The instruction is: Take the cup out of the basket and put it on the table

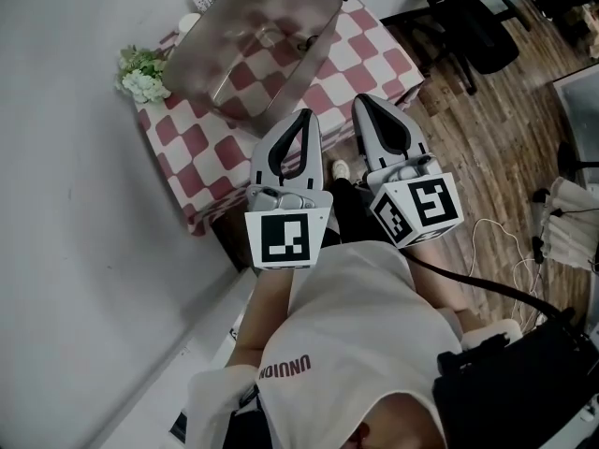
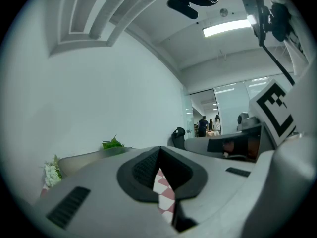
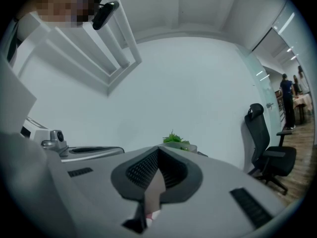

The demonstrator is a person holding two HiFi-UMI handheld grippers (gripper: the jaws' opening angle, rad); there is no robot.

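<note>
A translucent grey basket [image 1: 251,50] stands on the table with the red-and-white checked cloth [image 1: 201,162]. Through its wall I make out a faint pale shape [image 1: 271,36]; whether it is the cup I cannot tell. Both grippers are held close to the person's body, short of the table's near edge and pointing toward it. My left gripper [image 1: 304,113] is shut with nothing between its jaws; its tips meet in the left gripper view [image 2: 159,148]. My right gripper [image 1: 363,99] is beside it, also shut and empty, with its tips together [image 3: 158,149].
A bunch of white flowers [image 1: 140,73] sits at the table's left corner beside the basket. A white wall runs along the left. A black office chair [image 1: 473,26] stands on the wooden floor to the right. Cables [image 1: 496,241] and a black bag [image 1: 524,382] lie at lower right.
</note>
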